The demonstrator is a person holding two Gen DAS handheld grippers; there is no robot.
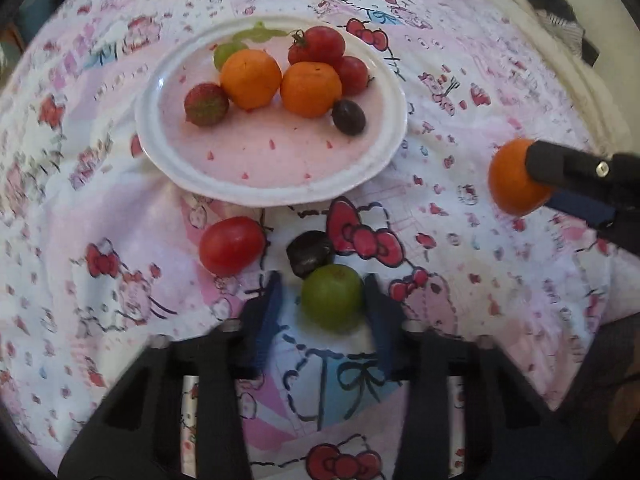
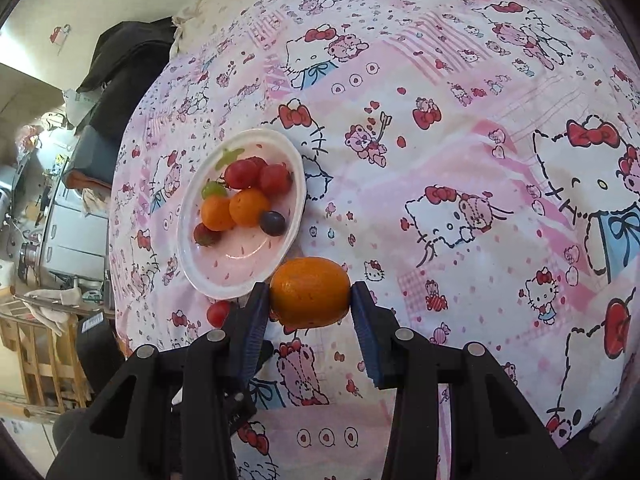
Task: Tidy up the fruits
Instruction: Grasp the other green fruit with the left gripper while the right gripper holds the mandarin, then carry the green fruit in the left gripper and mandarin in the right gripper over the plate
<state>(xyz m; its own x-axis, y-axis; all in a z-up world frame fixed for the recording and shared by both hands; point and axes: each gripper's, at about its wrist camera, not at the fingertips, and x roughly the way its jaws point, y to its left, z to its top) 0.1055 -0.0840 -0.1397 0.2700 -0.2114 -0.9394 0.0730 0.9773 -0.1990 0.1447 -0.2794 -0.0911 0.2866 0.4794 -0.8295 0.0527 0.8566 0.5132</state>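
Observation:
A white plate [image 1: 276,188] on the patterned cloth holds two oranges, red tomatoes, a strawberry, a green grape and a dark grape; it also shows in the right wrist view [image 2: 240,280]. My right gripper [image 2: 310,300] is shut on an orange [image 2: 310,296] beside the plate's near rim; that orange also shows in the left wrist view [image 1: 516,178]. My left gripper [image 1: 326,300] is open around a green fruit [image 1: 332,298] lying on the cloth. A dark grape [image 1: 308,252] touches the green fruit. A red tomato [image 1: 232,246] lies left of them.
The Hello Kitty cloth [image 2: 460,160] covers a soft, wrinkled surface. To the left past its edge are a black bag [image 2: 120,68], appliances and a wooden crate [image 2: 48,360].

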